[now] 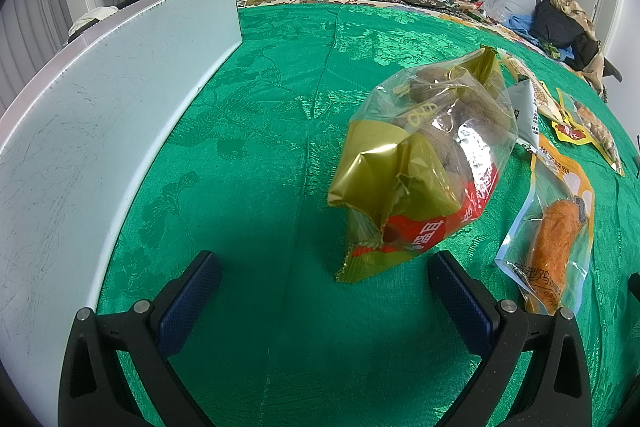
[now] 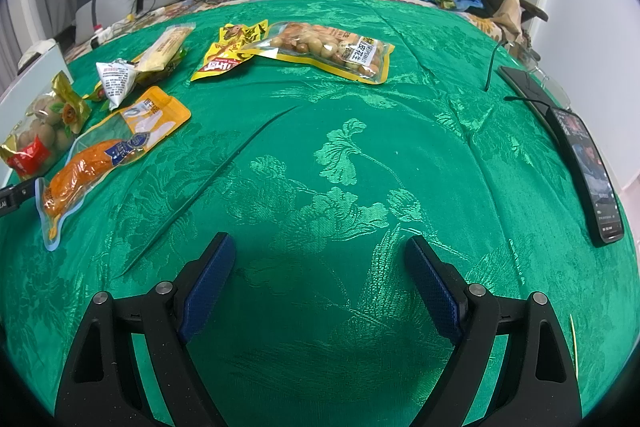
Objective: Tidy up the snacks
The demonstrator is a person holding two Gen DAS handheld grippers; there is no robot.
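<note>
Six snack packs lie loose on the green cloth [image 2: 360,155] — none sorted yet. Gold bag [image 1: 424,163] sits just ahead of the left gripper [image 1: 324,291], fingers spread and empty, likely lined up for a pick. Orange pouch [image 1: 556,227] lies beside it. Right gripper [image 2: 320,279] hovers spread over bare cloth — idle, nothing between its fingers.
</note>
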